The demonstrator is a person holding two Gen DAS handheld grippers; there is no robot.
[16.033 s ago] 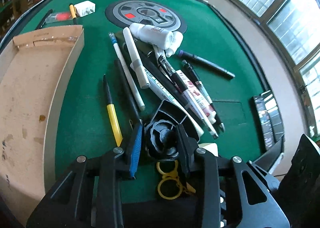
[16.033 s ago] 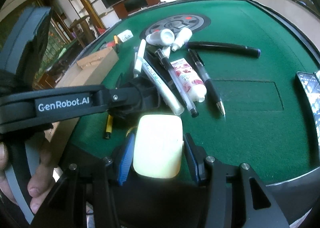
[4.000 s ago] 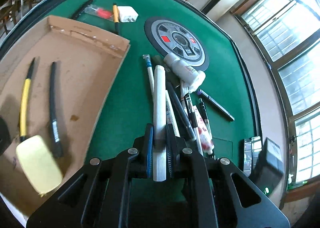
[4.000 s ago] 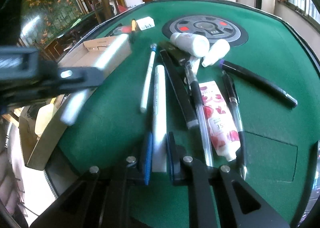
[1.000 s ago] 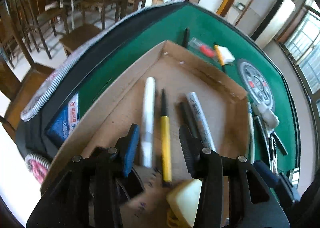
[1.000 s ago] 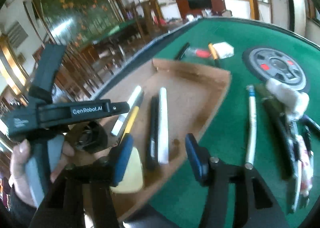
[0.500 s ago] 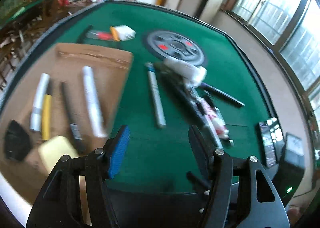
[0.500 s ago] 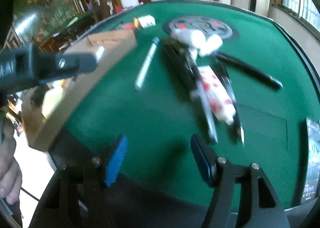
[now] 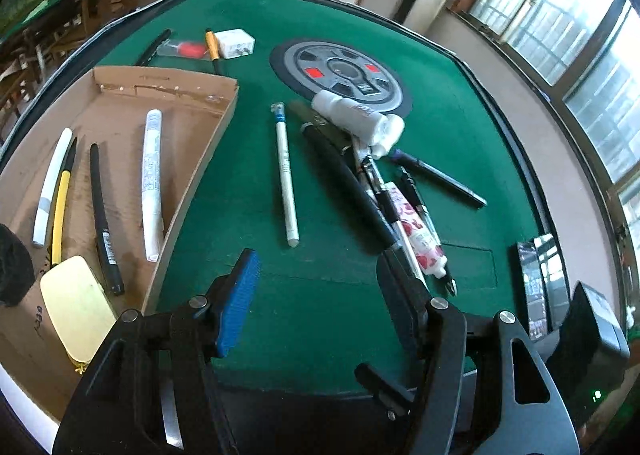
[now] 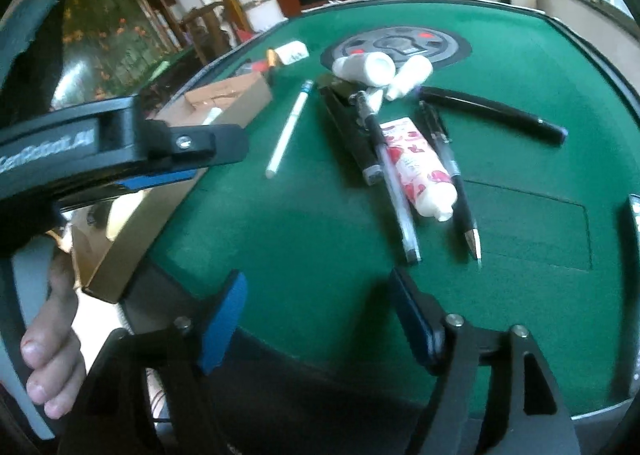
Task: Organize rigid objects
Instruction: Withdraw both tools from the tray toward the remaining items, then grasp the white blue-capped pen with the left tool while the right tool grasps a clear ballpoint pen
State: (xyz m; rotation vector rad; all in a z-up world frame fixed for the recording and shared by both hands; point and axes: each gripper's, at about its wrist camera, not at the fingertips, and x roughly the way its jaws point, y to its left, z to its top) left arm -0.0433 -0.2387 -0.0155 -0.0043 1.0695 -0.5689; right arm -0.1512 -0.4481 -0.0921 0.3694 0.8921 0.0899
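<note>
Hovering above the near edge of the green felt table (image 9: 248,35), the left gripper (image 9: 316,295) has its jaws spread wide with nothing between them; they have just been opening. The right gripper (image 10: 316,319) is likewise released and empty, its jaws also having just been opening.

Cardboard tray (image 9: 192,159), at 9 o'clock from the left gripper in the left wrist view, contents:
- white marker (image 9: 52,187) along the far left side
- yellow pen (image 9: 62,203) just beside it
- black pen (image 9: 102,215) next in line
- printed white marker (image 9: 152,183) nearest the right wall
- pale yellow case (image 9: 76,307) at the near end
- a dark object at the left edge, partly cut off, cannot be identified

Loose items on the felt:
- white pen with blue band (image 9: 286,175), alone at 12 o'clock from the left gripper, clear of the tray wall
- pile at 1 o'clock: long black marker (image 9: 348,183), floral tube (image 9: 416,231), clear pen (image 10: 394,183) and further pens overlapping
- white bottle (image 9: 352,117) on its side at the far end of the pile, touching the round dial panel (image 9: 340,75)
- black pen with purple end (image 9: 436,177), angled away at 2 o'clock

In the right wrist view a hand (image 10: 52,347) grips the left gripper's handle at 9 o'clock
</note>
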